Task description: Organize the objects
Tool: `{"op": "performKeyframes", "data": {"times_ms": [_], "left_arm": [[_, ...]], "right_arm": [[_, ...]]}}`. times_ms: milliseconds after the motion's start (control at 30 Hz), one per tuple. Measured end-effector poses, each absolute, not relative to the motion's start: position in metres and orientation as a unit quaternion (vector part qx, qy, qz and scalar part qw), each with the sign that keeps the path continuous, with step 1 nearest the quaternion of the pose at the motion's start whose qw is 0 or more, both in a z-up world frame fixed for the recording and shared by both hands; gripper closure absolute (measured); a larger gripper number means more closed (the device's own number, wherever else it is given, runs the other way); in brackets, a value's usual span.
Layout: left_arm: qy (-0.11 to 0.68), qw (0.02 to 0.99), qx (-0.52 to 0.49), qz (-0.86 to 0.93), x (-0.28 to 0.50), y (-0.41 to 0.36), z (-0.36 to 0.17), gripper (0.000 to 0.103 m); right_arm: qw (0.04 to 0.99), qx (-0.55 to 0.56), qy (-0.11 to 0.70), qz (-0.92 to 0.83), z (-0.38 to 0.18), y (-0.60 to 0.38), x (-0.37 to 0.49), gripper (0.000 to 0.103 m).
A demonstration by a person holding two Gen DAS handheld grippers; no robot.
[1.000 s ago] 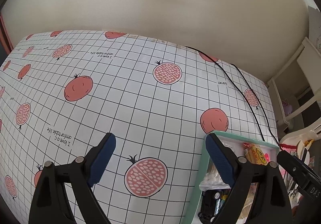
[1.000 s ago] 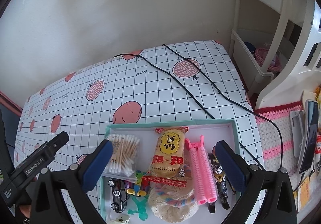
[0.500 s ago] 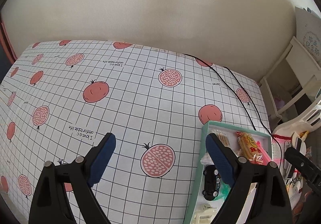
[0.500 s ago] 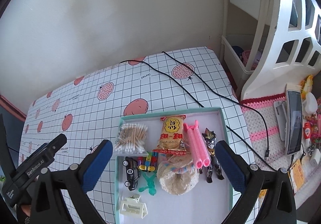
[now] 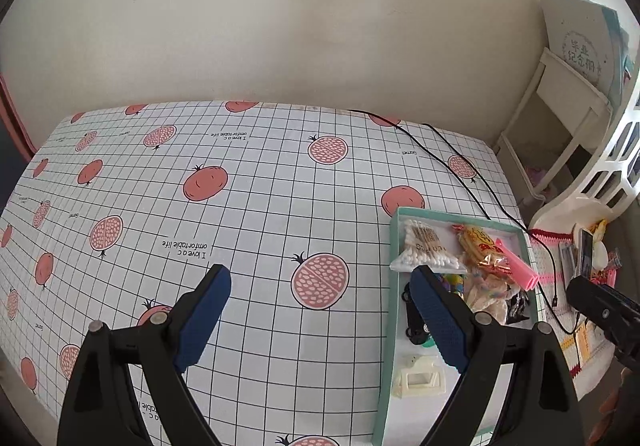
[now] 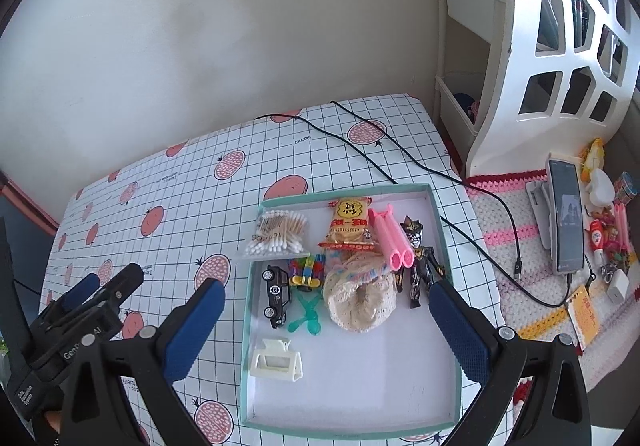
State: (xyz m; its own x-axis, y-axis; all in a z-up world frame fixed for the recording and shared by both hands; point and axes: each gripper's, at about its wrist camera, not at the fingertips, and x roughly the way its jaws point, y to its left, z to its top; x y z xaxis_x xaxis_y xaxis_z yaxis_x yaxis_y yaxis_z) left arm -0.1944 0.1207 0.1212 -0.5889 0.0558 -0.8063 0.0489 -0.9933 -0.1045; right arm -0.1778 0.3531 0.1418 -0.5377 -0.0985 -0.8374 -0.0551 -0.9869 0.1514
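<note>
We hold the left gripper (image 5: 320, 302) over the bare middle of the grid-and-pomegranate tablecloth (image 5: 248, 214), its blue-padded tongs spread wide with nothing between them, likely keeping that open stretch ready as a sorting area. Near the table's right edge sits the shallow mint-green cardboard tray (image 6: 436, 214), where the task's things are crowded into the far half: a clear bag of cotton swabs (image 6: 276, 236) in the far-left corner, a black toy car (image 6: 276, 296), a white plastic hair claw (image 6: 276, 360) alone nearer us, a yellow-and-red snack packet (image 6: 350, 224), a cream crocheted pouch (image 6: 358, 302), a pink double-tube clip (image 6: 390, 240) and a dark toy figure (image 6: 420, 266) toward the right wall. Our right gripper (image 6: 326, 326) hangs above the tray, tongs spread and empty, seemingly surveying before a pick.

Compared with a second ago, both grippers have risen and pulled back, so more of the table and the whole tray show; neither has grasped anything.
</note>
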Motion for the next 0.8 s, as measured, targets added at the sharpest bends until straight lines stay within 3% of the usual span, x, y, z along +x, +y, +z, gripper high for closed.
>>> {"op": "performKeyframes", "data": {"times_ms": [267,800], "left_arm": [[-0.029,0.008,-0.456,0.89,-0.162,0.127,0.117,0.012],[-0.041,0.001,-0.453,0.89,-0.102,0.102,0.088,0.012]], "right_arm": [[0.013,0.495,-0.073,-0.866,0.109,0.344,-0.146,0.0],[0.031,0.471,-0.068,-0.879,0.099,0.328,-0.096,0.0]]}}
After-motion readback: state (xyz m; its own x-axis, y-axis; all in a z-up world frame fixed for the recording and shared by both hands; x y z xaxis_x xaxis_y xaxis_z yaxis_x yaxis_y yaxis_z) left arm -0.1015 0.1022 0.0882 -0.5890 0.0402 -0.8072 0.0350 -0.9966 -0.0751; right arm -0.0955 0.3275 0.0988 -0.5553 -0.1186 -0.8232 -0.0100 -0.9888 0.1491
